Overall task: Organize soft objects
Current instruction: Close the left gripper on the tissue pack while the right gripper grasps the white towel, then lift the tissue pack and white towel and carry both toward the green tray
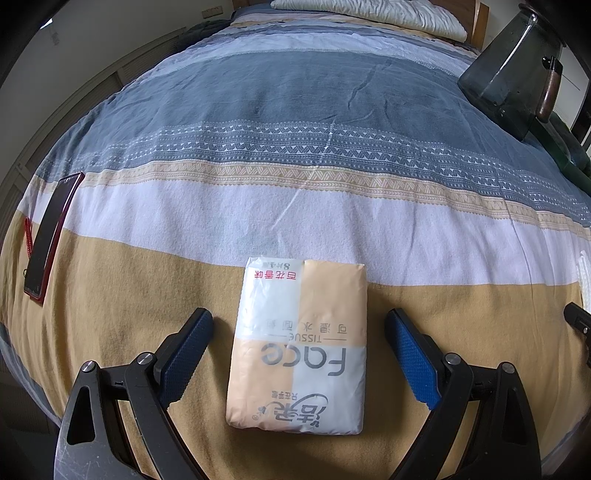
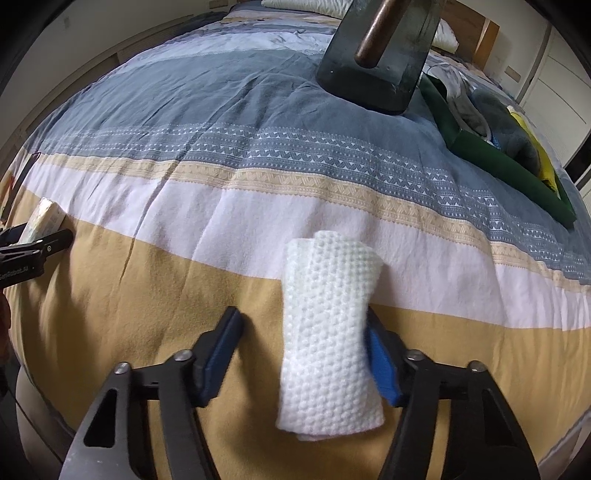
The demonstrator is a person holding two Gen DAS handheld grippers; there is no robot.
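A peach and white face tissue pack (image 1: 299,347) lies flat on the striped bedspread (image 1: 295,155). My left gripper (image 1: 299,325) is open, its blue-padded fingers either side of the pack and apart from it. A folded white waffle-textured cloth (image 2: 330,339) lies on the bedspread (image 2: 221,206) in the right wrist view. My right gripper (image 2: 303,328) is open around it; the right finger touches the cloth's edge, the left finger stands apart. The tissue pack (image 2: 44,218) and left gripper show at that view's far left.
A dark grey bag with a brown handle (image 1: 517,74) (image 2: 380,55) stands at the back right. A green tray of mixed clothes (image 2: 498,136) sits at the right. A red-cased phone (image 1: 51,236) lies at the left. A pillow (image 1: 369,14) is at the bed's head.
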